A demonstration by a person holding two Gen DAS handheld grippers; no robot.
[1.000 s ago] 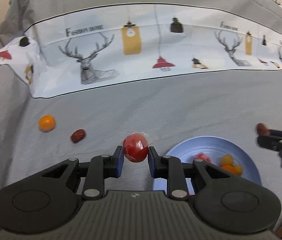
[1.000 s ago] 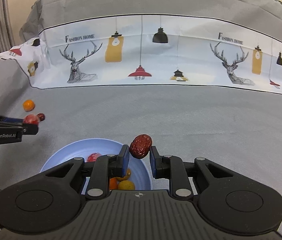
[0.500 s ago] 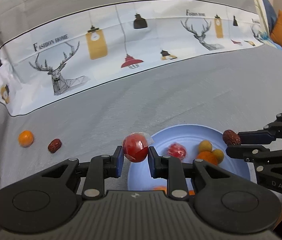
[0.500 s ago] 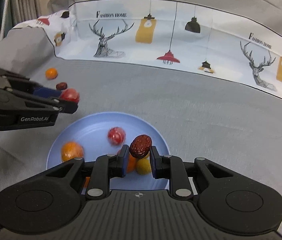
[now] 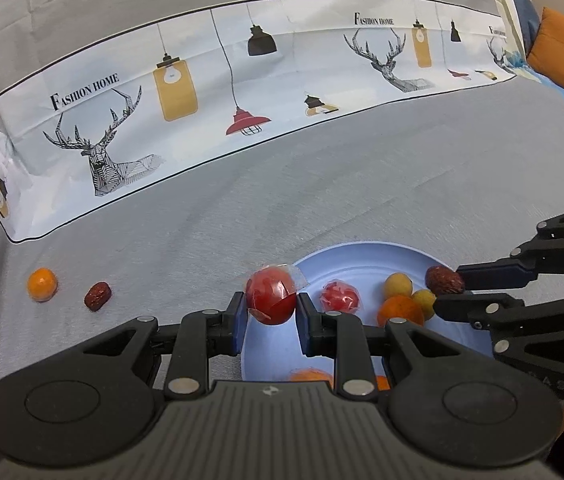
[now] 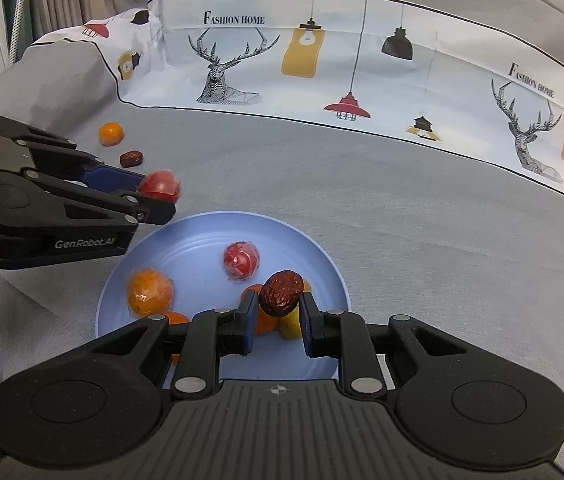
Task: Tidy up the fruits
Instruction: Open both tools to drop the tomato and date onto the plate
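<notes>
Grey woven cloth point(image 5: 361, 184) covers the bench, with a white printed band of deer heads and hanging lamps point(image 5: 242, 80) running across the back.

From the left wrist view, the left claw point(image 5: 270, 314) pinches a glossy red round fruit in crinkled clear film point(image 5: 270, 295) between its blue-padded black fingers, at the 9 o'clock edge of a smooth round pale-blue plate point(image 5: 361, 260). On the plate lie a second film-wrapped red fruit point(image 5: 339, 297), an orange fruit point(image 5: 399, 310) and two small yellow ones point(image 5: 397, 284).

At 3 o'clock the right claw point(image 5: 447, 290) grips a wrinkled dark-red dried date point(image 5: 443, 280) above the plate's rim; in the right wrist view that date point(image 6: 281, 293) sits tilted between the pads point(image 6: 246, 320).

Off the plate, on the cloth at 9 o'clock, lie a small orange citrus point(image 5: 42, 284) and just beside it another wrinkled date point(image 5: 97, 295).
</notes>
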